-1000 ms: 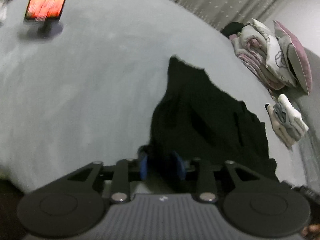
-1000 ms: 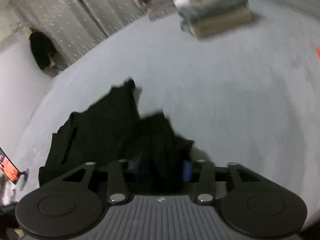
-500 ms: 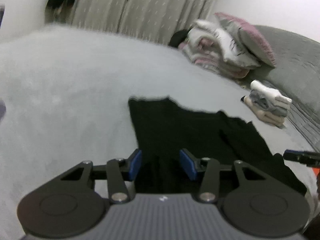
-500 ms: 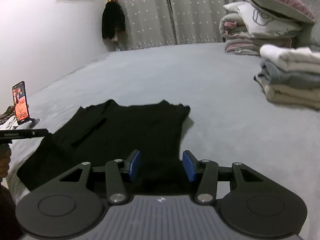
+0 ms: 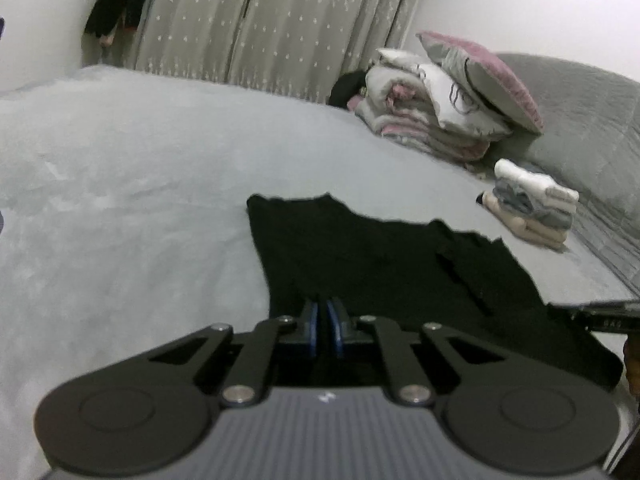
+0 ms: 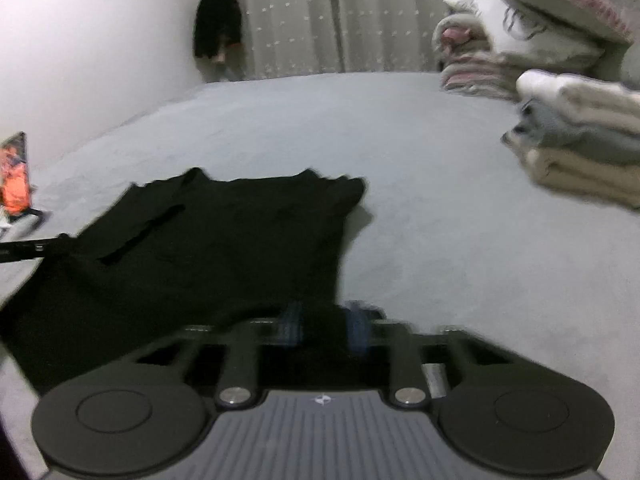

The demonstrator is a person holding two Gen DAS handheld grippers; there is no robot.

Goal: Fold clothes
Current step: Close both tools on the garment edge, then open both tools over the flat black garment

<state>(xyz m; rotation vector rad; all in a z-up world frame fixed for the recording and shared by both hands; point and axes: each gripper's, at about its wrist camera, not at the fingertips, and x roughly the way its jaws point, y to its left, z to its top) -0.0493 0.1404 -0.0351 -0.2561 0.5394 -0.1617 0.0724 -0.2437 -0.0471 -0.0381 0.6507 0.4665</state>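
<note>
**A:** Where's the garment?

**B:** The black top (image 5: 360, 256) lies spread flat on the grey bed (image 5: 140, 184), toward the near edge, its far hem pointing at the curtains (image 5: 260, 20).

**A:** Left tool?

**B:** The left gripper (image 5: 323, 320) sits low at the near edge of the cloth. Its blue pads (image 5: 311, 322) are drawn almost together, a thin slit between them. Whether fabric is pinched in there, I can't tell; the cloth is too dark.

**A:** And the other?

**B:** The right gripper (image 6: 324, 322) is at the near right corner of the top. The view is blurred. Its blue pads (image 6: 357, 326) stand apart with dark fabric between them; whether they grip it I can't say.

**A:** Anything else on the bed?

**B:** A small pile of folded clothes (image 5: 532, 208) near the right edge, well apart from the top. Behind it, stacked bedding (image 5: 424, 120) with a pink-edged pillow (image 5: 488, 76) on it. A lit phone on a stand (image 6: 16, 176) at the left edge. A dark garment (image 6: 216, 28) hangs by the curtains.
</note>
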